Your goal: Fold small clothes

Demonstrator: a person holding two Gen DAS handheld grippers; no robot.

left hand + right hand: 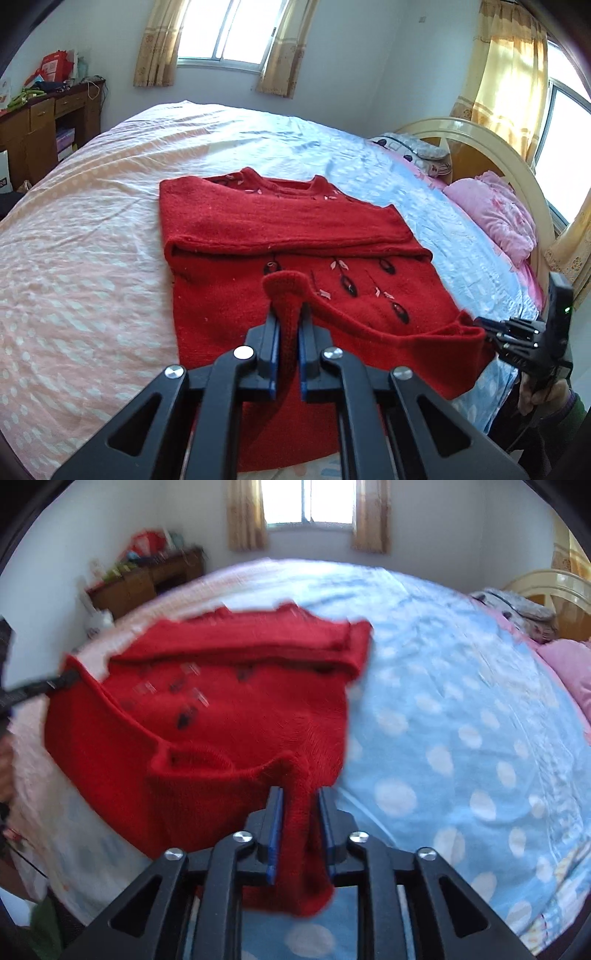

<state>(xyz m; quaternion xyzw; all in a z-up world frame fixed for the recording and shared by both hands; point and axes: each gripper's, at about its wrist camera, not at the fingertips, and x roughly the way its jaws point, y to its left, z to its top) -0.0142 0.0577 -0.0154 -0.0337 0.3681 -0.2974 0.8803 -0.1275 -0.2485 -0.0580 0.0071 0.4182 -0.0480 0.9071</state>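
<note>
Grippers (289, 314) pinch sweater (295, 221), bed (92, 221) beneath

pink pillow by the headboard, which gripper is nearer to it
Right. The right gripper grips the red sweater at its hem corner on the side toward the pink pillow; the left gripper pinches the hem farther along, away from it.
</note>
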